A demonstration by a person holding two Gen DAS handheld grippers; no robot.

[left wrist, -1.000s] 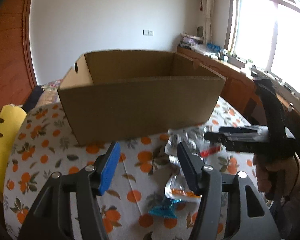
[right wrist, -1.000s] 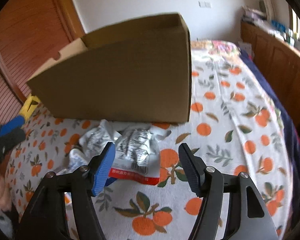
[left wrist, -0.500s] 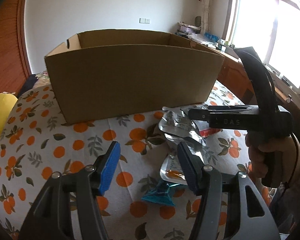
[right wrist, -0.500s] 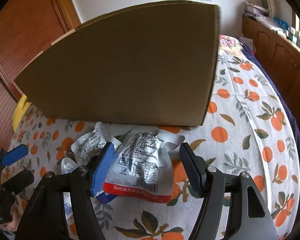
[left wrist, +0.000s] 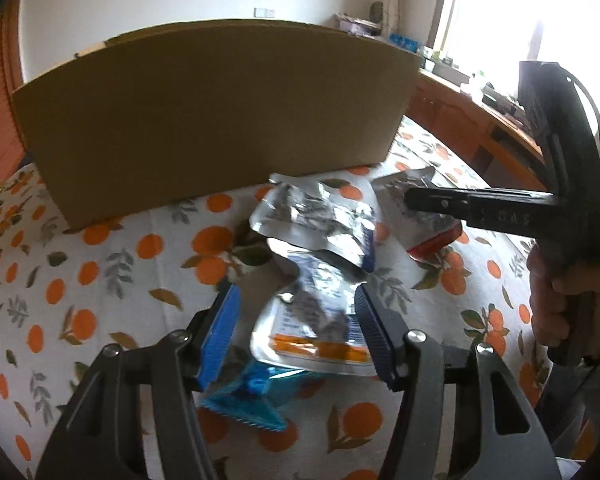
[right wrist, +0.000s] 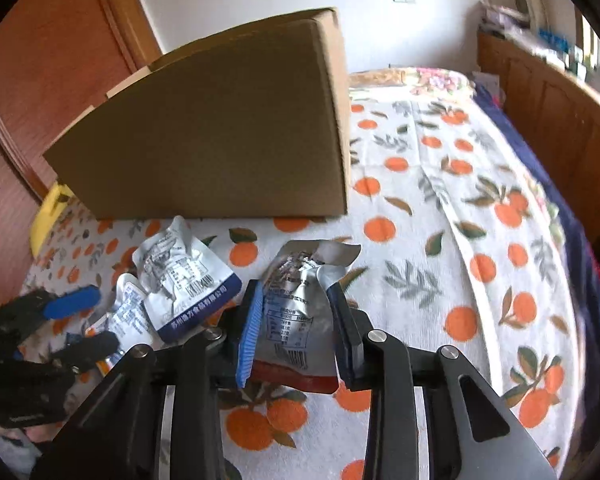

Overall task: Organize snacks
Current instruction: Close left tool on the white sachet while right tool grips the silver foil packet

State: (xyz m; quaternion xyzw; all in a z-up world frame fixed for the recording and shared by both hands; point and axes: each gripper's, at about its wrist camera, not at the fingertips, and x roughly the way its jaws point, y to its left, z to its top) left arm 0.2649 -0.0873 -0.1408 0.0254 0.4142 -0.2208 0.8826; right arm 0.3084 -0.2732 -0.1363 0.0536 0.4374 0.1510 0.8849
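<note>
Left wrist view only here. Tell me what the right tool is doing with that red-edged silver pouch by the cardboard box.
Observer: The right tool has closed on the silver foil pouch with a red bottom edge, with a pad against each side.
Operator: Report which face is up.
Observer: The printed back with the barcode faces the camera.
Operator: Tell me where the box sits from that tool.
Observer: The brown cardboard box stands beyond the pouch. Its right-hand corner is just right of straight ahead.

Blown-out window (left wrist: 540, 12) glare, slight motion blur, fisheye-warped edges.
</note>
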